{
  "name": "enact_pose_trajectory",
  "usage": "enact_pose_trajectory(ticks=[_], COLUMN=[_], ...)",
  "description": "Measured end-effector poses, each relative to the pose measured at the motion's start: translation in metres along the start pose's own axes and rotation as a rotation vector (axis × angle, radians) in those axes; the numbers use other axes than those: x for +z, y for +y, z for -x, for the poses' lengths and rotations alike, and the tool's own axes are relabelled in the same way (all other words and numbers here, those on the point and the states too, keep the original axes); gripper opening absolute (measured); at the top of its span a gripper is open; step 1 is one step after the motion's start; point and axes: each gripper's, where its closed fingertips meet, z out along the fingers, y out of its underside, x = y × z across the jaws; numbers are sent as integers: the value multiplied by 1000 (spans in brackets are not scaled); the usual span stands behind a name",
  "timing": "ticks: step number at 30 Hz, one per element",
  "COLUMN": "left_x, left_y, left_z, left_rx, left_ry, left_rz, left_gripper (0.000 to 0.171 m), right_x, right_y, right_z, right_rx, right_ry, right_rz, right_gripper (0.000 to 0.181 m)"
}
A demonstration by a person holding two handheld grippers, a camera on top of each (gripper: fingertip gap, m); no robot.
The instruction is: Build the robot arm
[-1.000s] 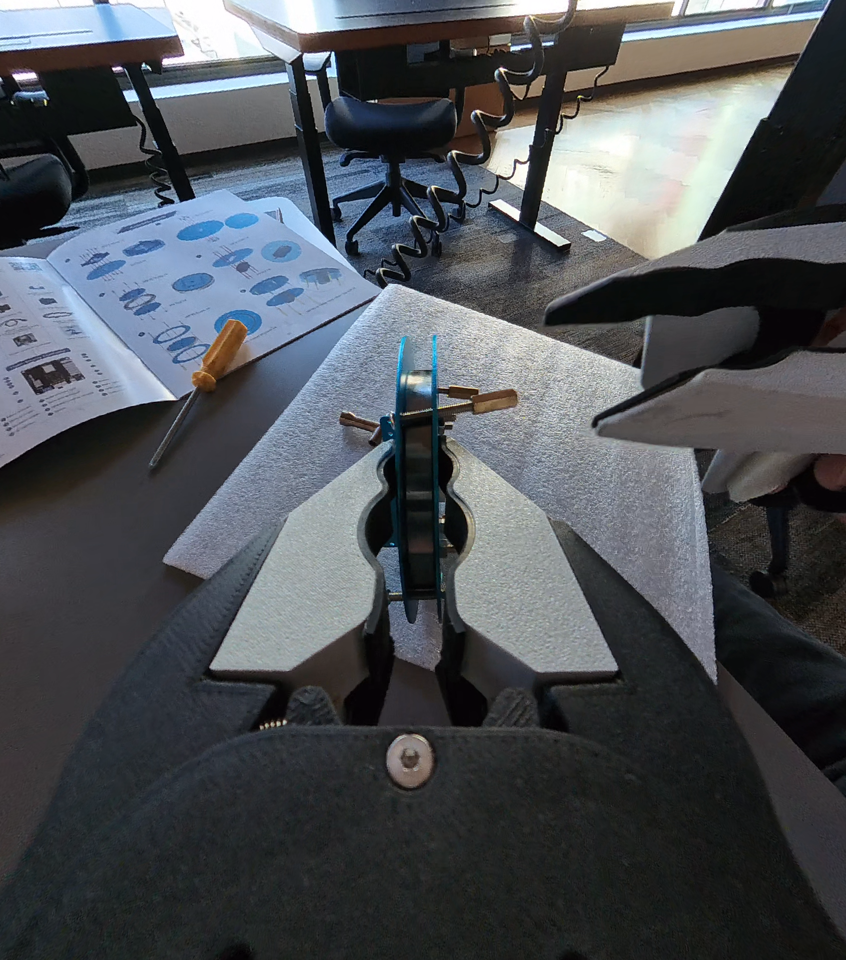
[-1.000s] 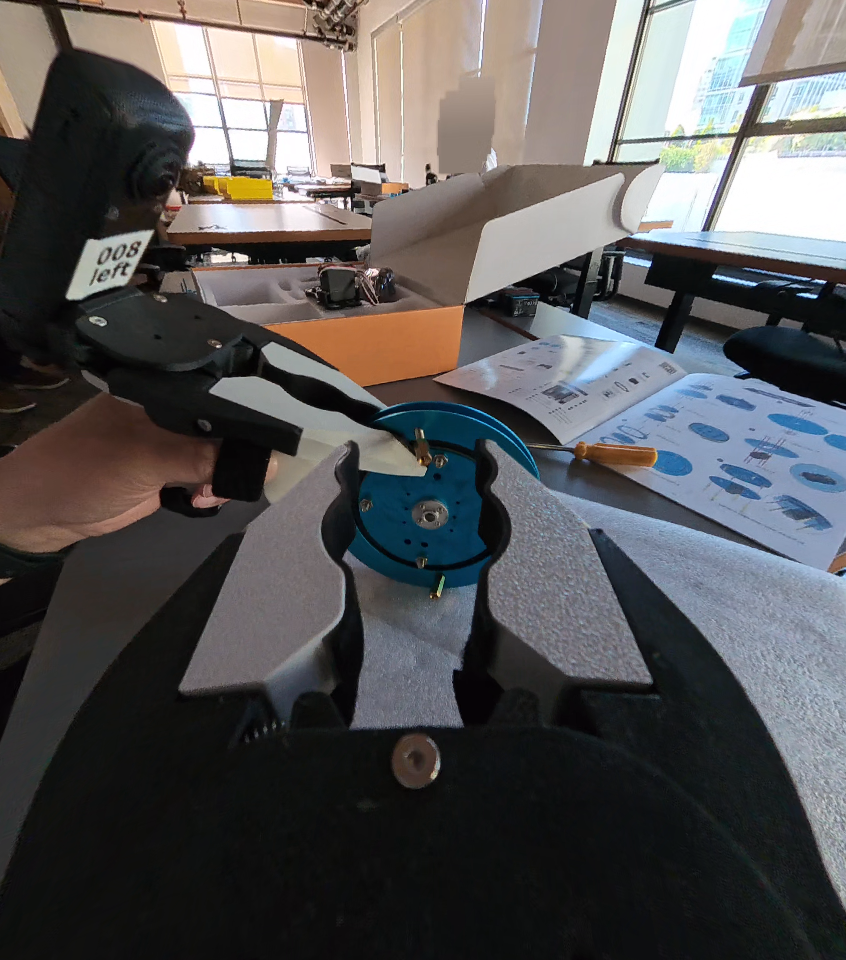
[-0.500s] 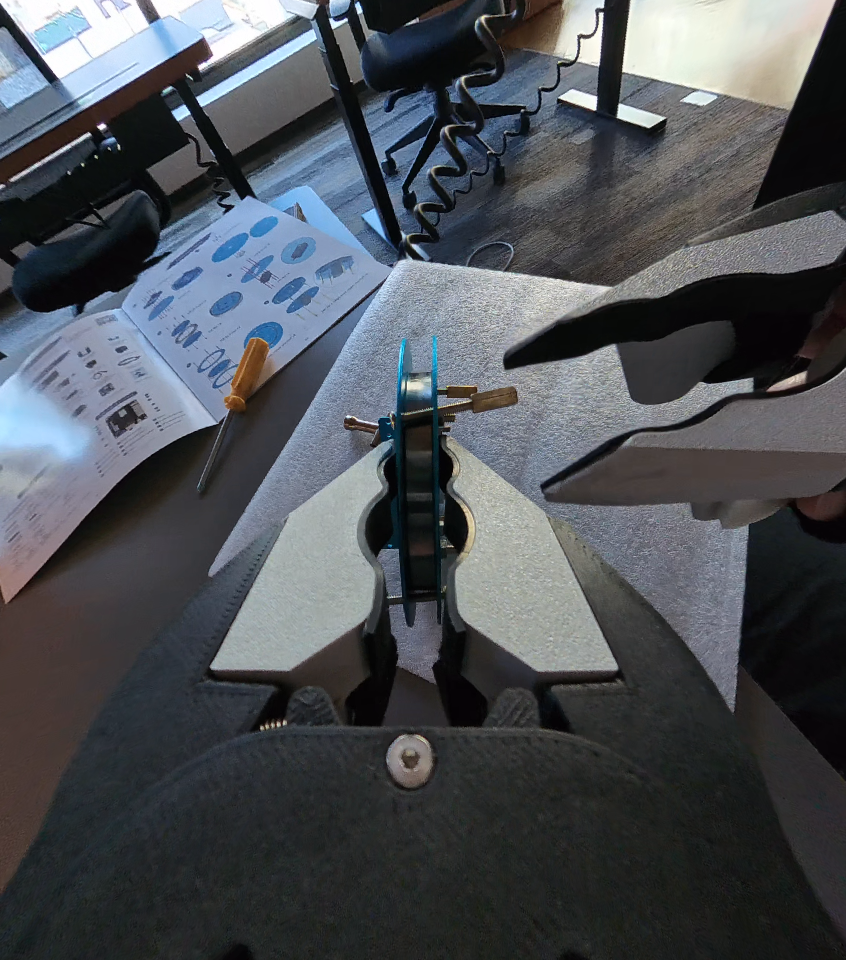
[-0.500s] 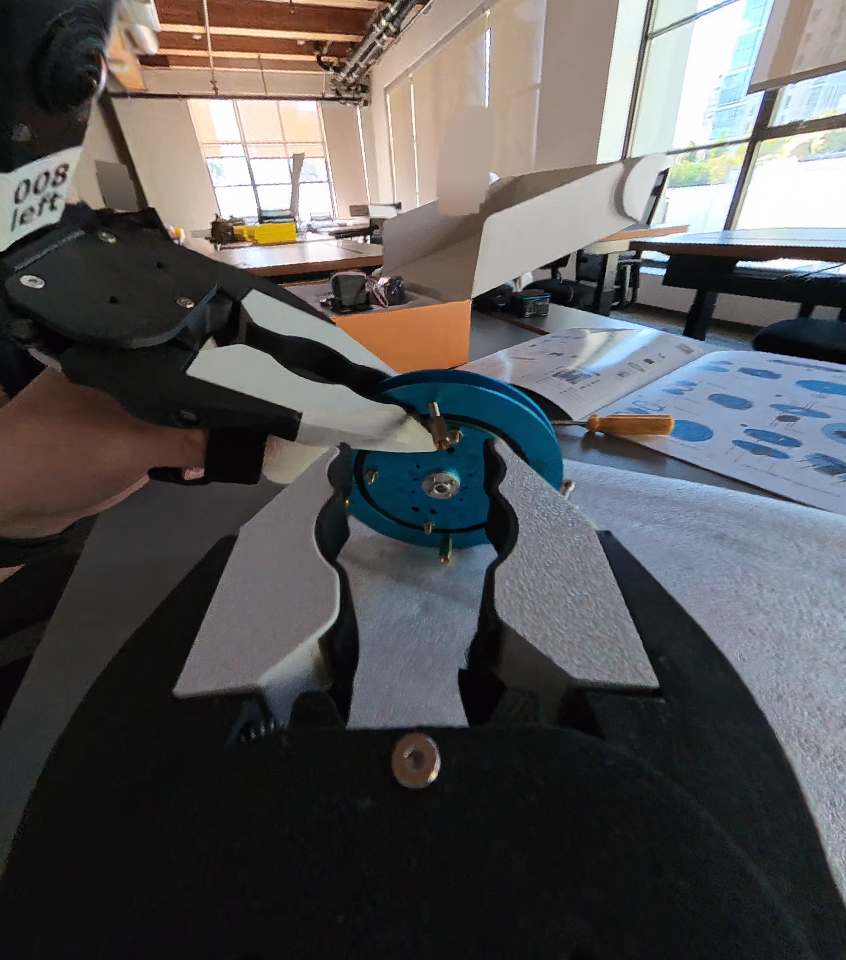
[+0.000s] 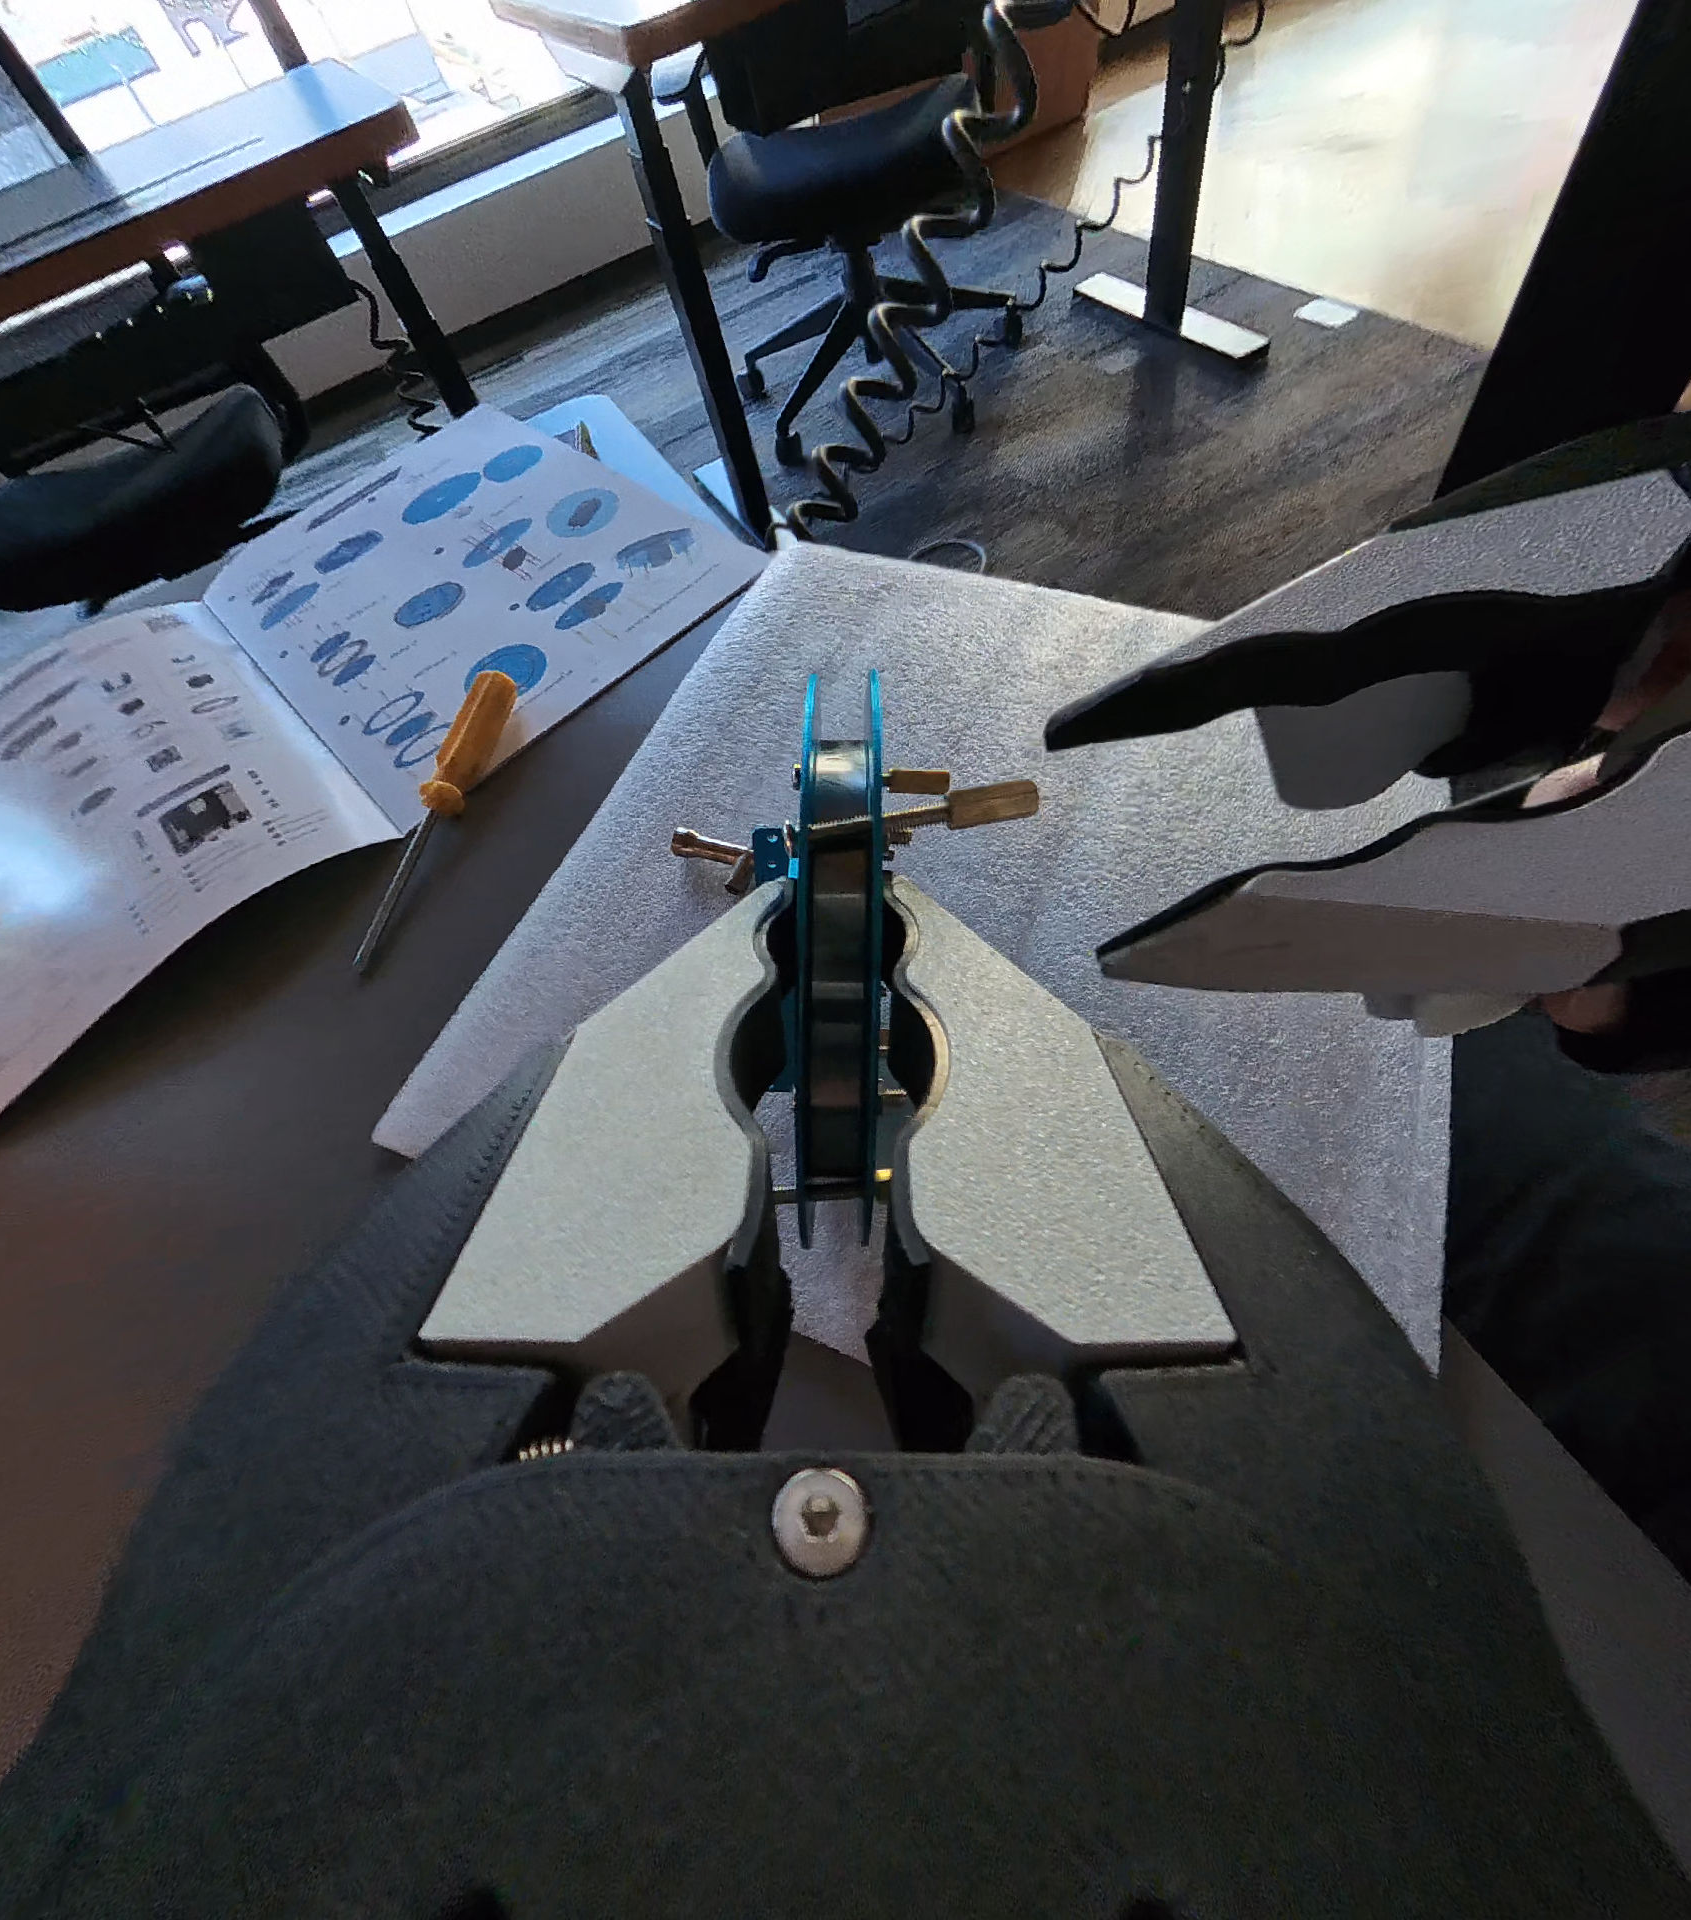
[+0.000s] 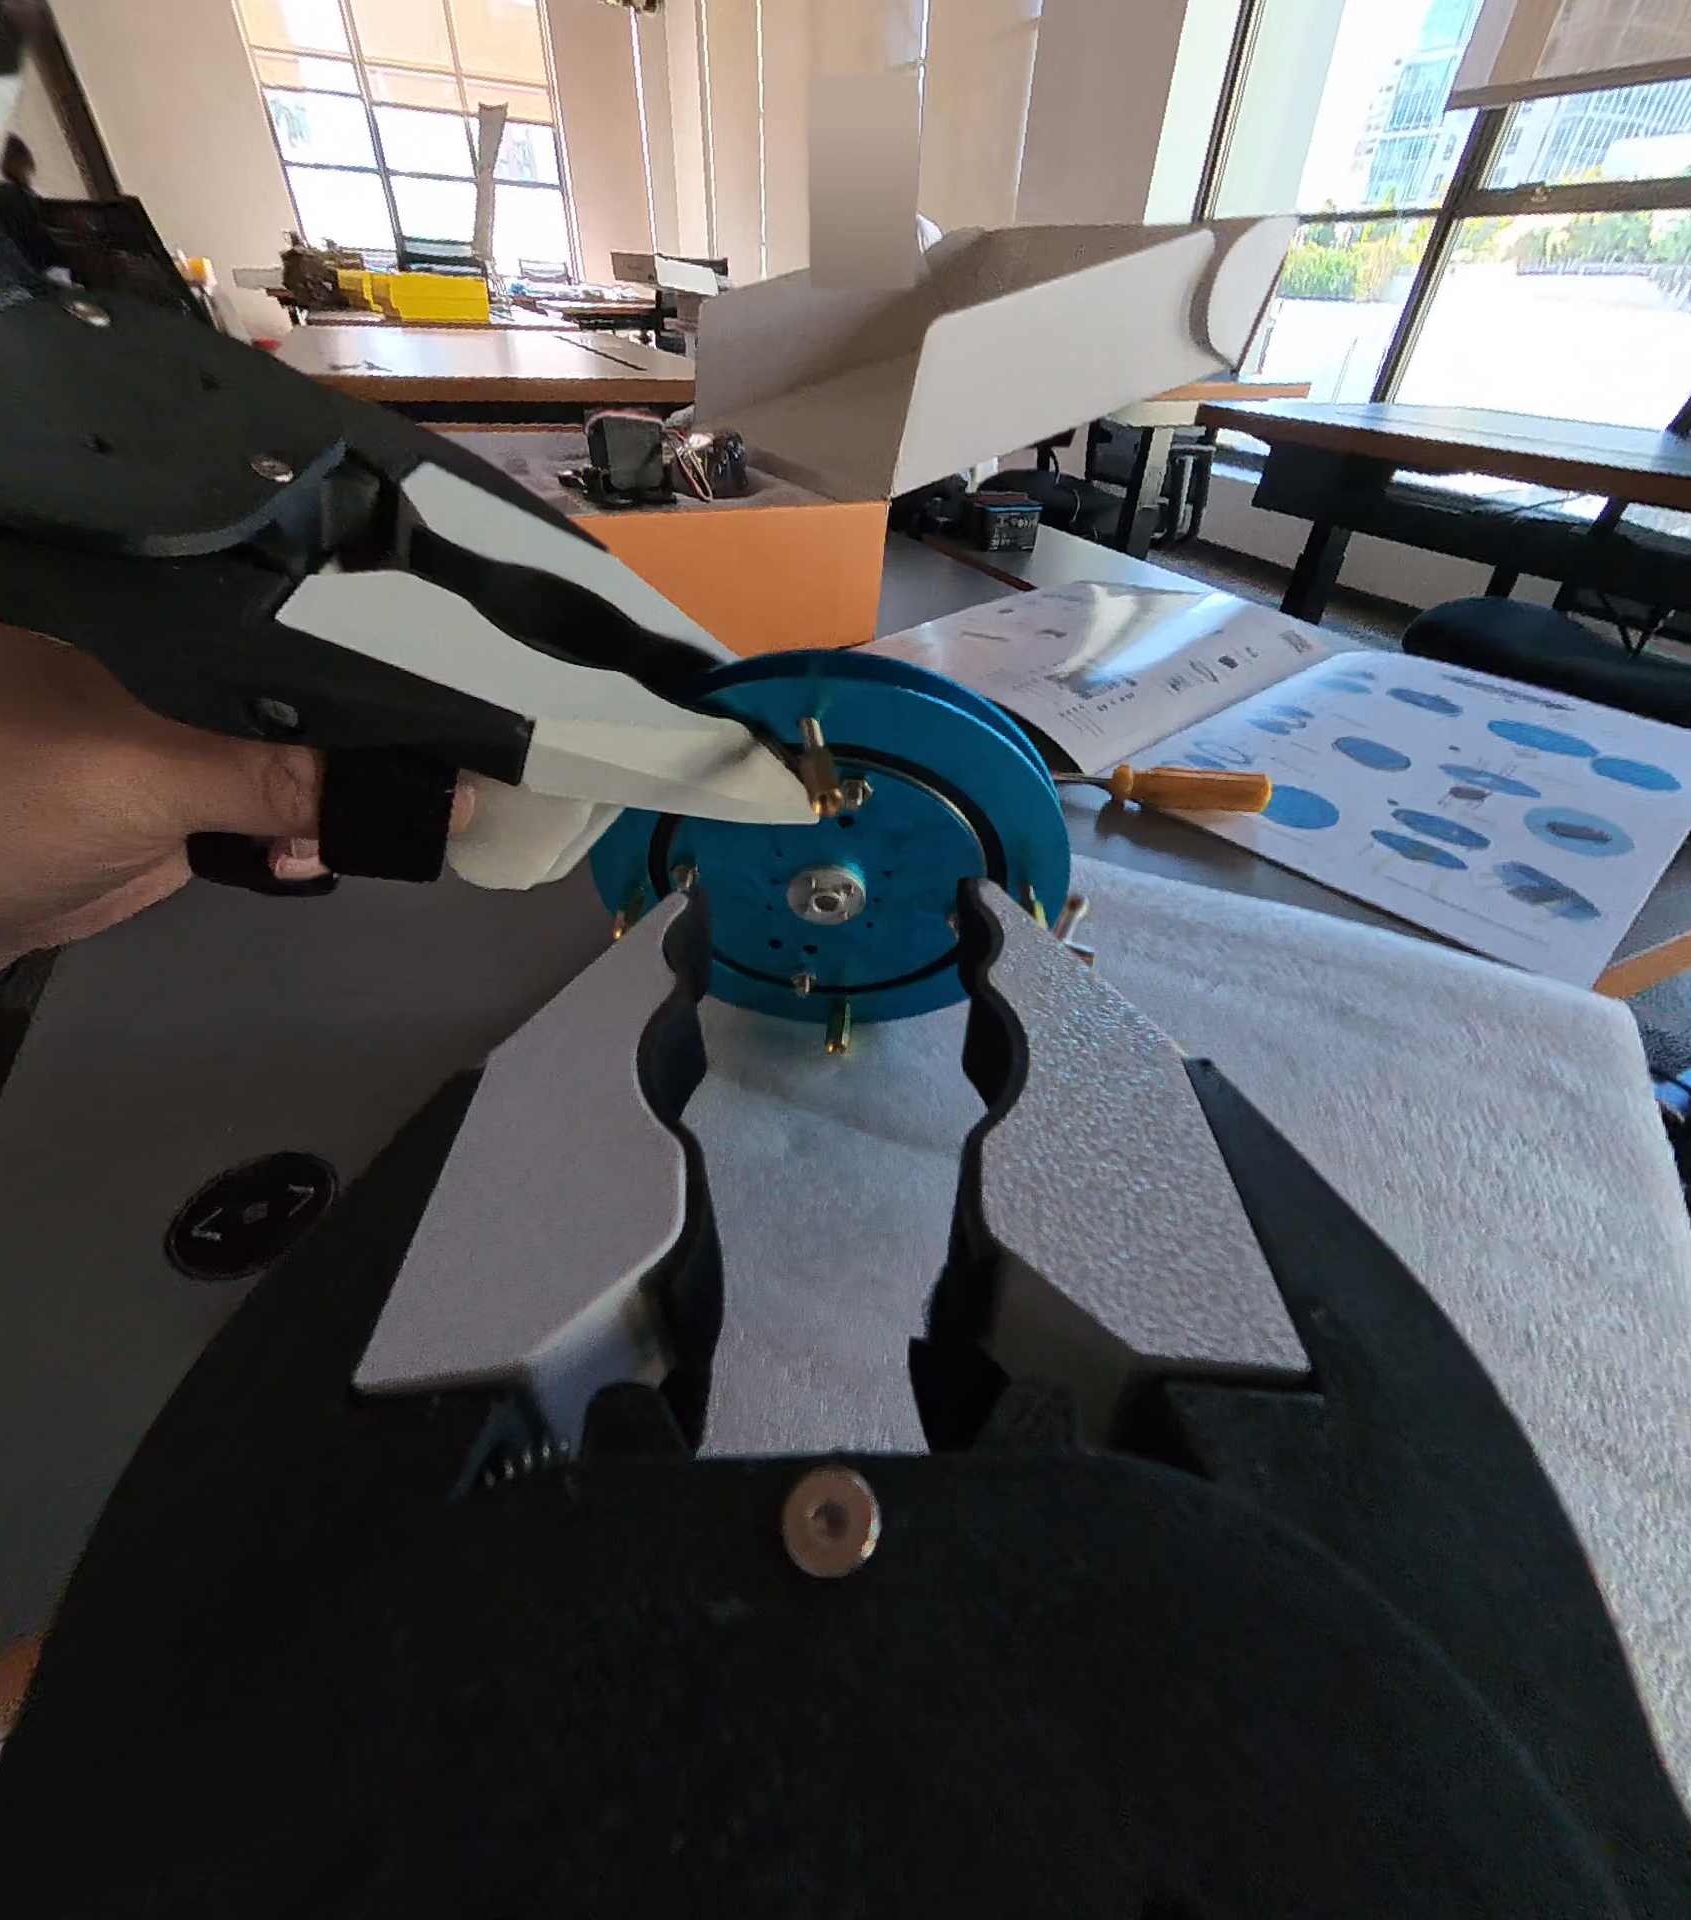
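A blue two-disc wheel (image 5: 836, 790) with brass standoffs (image 5: 992, 802) stands on edge over a white foam sheet (image 5: 976, 644). My left gripper (image 5: 836, 894) is shut on the wheel's rim, one finger on each disc face. In the right wrist view the wheel (image 6: 882, 831) shows its flat face, with the left gripper (image 6: 768, 769) holding it at the upper left. My right gripper (image 6: 825, 904) is open and empty, its fingertips just short of the wheel's face. In the left wrist view the right gripper (image 5: 1075, 844) is beside the long standoff.
An open instruction booklet (image 5: 301, 675) and an orange-handled screwdriver (image 5: 451, 769) lie on the dark table left of the foam. An open orange box (image 6: 747, 561) with parts stands behind. Office chairs and desks stand beyond the table edge. A hand holds the left gripper.
The right gripper has drawn back, so the wheel now lies beyond its fingertips instead of between them. The left gripper has turned slightly while keeping hold of the wheel.
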Motion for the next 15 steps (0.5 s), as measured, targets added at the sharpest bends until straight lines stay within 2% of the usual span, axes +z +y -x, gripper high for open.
enact_pose_trajectory(ticks=[8, 13, 15], left_x=[-3, -3, -3], left_y=[3, 3, 3], left_z=[14, 13, 13], left_rx=[-117, -111, -115], left_ry=[52, 46, 47], left_rz=[-23, -22, -31], left_gripper=[12, 12, 12], right_x=[23, 29, 29], right_y=[-20, -27, -24], right_z=[2, 8, 6], right_rx=[-1, 2, -36], right_ry=[-12, -30, -17], right_rz=[-31, -15, 14], right_gripper=[34, 5, 7])
